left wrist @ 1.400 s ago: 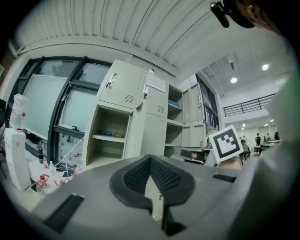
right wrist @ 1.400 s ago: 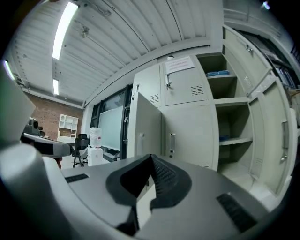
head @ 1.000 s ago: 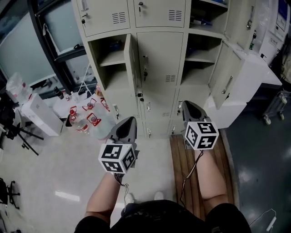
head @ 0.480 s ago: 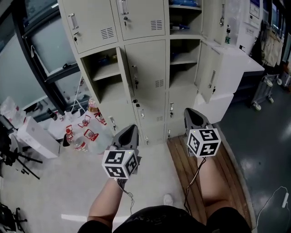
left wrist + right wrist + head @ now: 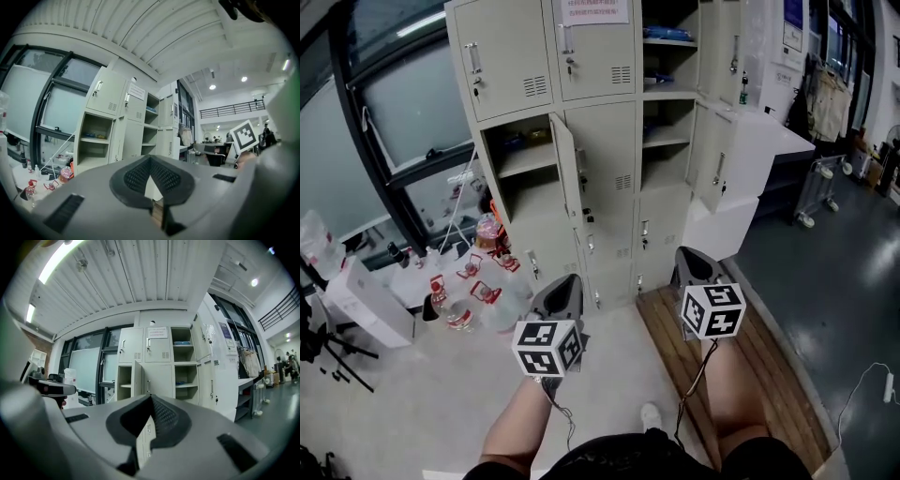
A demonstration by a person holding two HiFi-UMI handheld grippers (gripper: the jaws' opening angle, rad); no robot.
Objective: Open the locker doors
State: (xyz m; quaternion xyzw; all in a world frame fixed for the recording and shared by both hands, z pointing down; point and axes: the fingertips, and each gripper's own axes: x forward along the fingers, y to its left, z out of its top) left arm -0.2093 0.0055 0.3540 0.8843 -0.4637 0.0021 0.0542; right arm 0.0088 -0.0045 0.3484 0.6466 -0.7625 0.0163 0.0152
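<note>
Your left gripper at 7 o'clock, jaws closed, empty, your right gripper at 5 o'clock, closed and empty too, lockers at 12 o'clock, well apart from both, some doors standing open.

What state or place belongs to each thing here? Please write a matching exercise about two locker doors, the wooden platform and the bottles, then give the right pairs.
Things:
1. top-left beige metal locker door
2. middle-left beige metal locker door
3. brown slatted wooden platform
4. clear plastic bottles with red caps

States or places:
A. on the floor, left of the beige metal lockers
B. swung open
C. shut
D. on the floor, before the lockers' right half

Pairs: 1-C; 2-B; 3-D; 4-A
</note>
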